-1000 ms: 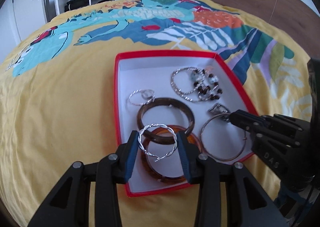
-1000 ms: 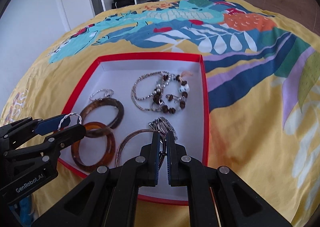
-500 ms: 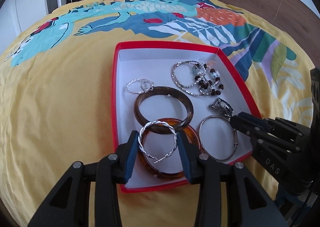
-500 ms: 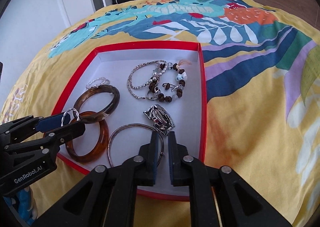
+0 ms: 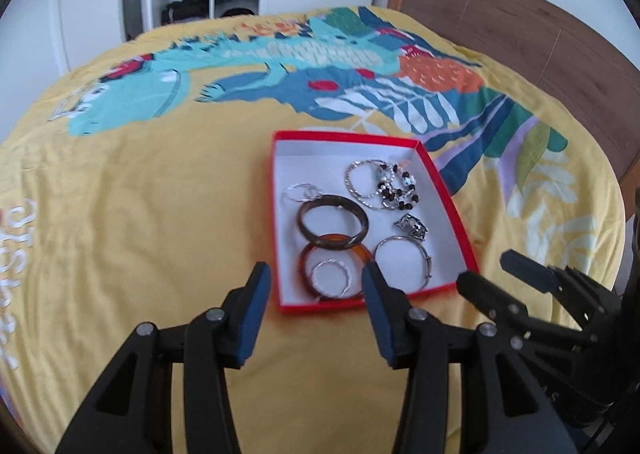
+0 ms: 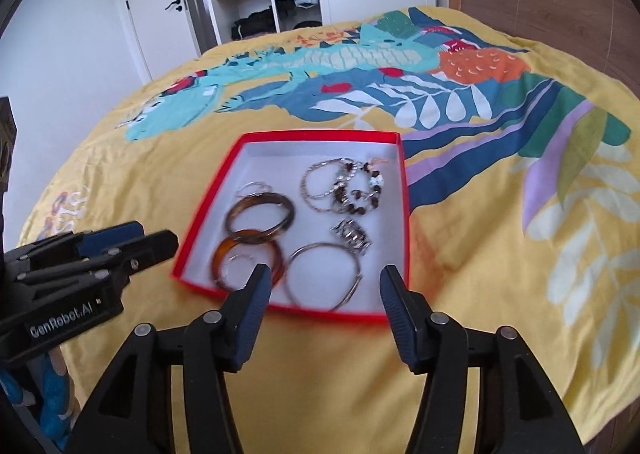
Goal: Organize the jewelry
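Two grippers, left [image 5: 316, 286] and right [image 6: 324, 286], jaws just opened, empty; twisted silver hoop [image 5: 331, 279] released inside amber resin bangle [image 5: 334, 268], lower centre, red-rimmed white tray [image 5: 448, 190]; placement done.

We cannot read the small silver charm [image 5: 412, 225] clearly, and the beaded bracelets [image 6: 360, 190] overlap into one blurred tangle.
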Demonstrator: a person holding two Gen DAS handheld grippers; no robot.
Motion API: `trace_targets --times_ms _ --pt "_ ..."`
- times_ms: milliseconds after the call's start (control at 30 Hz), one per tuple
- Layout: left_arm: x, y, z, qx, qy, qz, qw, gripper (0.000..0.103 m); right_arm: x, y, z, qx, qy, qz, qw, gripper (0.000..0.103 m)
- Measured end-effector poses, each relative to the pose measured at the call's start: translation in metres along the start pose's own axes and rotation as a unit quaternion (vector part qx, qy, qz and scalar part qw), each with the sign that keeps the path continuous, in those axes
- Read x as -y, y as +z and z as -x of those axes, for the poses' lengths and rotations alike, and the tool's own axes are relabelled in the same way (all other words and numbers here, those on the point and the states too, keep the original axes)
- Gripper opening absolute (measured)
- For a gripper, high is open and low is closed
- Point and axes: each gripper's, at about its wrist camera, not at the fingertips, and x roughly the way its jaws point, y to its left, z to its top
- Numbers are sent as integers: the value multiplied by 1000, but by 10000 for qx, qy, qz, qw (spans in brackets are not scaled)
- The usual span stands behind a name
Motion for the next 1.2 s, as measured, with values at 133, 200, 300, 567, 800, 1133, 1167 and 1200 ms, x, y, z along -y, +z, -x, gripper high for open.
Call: trace_targets --times_ms 133,200,300,567,800,1133,1167,1200 --pt "-11 -15 39 195 332 3 9993 45 -14 -13 24 47 67 -18 10000 65" --pt "-17 -22 52 249 463 26 9986 45 -21 -20 36 73 102 -14 9999 66" --pt "-30 -37 75 310 655 96 9973 45 -32 -30 51 107 128 33 9999 67" --pt "-56 -71 114 420 857 273 9951 57 -57 -54 77 150 159 131 9997 68" --pt "-72 -87 142 591 954 389 9929 61 -71 -69 95 220 128 138 9996 75" --pt "-89 -107 161 663 1030 547 9910 62 -80 -80 108 300 -18 98 9995 81" --pt "-91 -109 162 667 1043 564 9907 62 -80 -81 109 314 -32 101 9995 81" --pt "-93 -111 164 672 1058 577 9904 62 -81 -82 110 334 -49 99 9994 82"
